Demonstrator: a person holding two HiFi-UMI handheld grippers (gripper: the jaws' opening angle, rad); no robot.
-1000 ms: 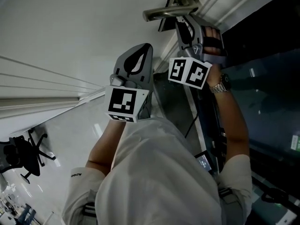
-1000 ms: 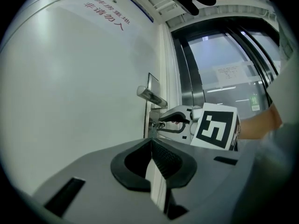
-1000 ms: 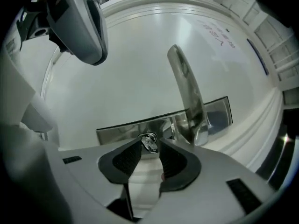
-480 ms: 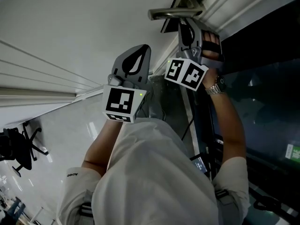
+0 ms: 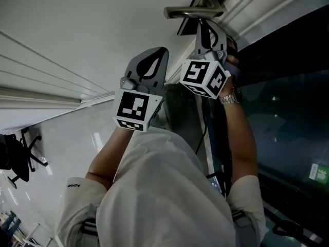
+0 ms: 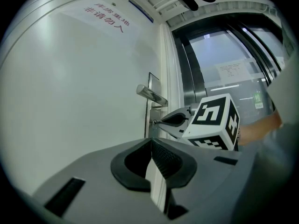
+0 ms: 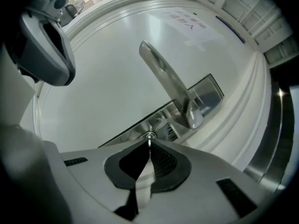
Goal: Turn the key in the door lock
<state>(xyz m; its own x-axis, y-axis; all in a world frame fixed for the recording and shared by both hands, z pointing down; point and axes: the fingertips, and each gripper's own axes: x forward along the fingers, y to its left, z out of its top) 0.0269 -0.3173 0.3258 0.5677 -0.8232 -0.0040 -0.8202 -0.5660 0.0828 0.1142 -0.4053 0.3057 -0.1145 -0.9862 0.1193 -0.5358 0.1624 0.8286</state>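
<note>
The key [image 7: 149, 138] sticks out of the lock cylinder in the metal lock plate [image 7: 208, 93], just below the lever handle [image 7: 169, 83] of the white door [image 5: 103, 30]. My right gripper [image 7: 149, 144] points at the lock; its jaws have just been closing and now pinch the key head at their tips. The left gripper view shows that gripper [image 6: 174, 120] at the key [image 6: 154, 122] under the handle [image 6: 152, 95]. My left gripper [image 6: 150, 143] is shut on nothing and hangs a little way back from the door, left of the right one [image 5: 205, 25].
A dark glass panel and metal frame [image 5: 277, 96] run along the right of the door. A printed notice [image 6: 105, 20] is stuck high on the door. An office chair [image 5: 20, 161] stands on the shiny floor far to the left.
The right gripper has rolled at the lock, and its marker cube now shows other faces. Its jaws look narrower than before. The left gripper has stayed where it was.
</note>
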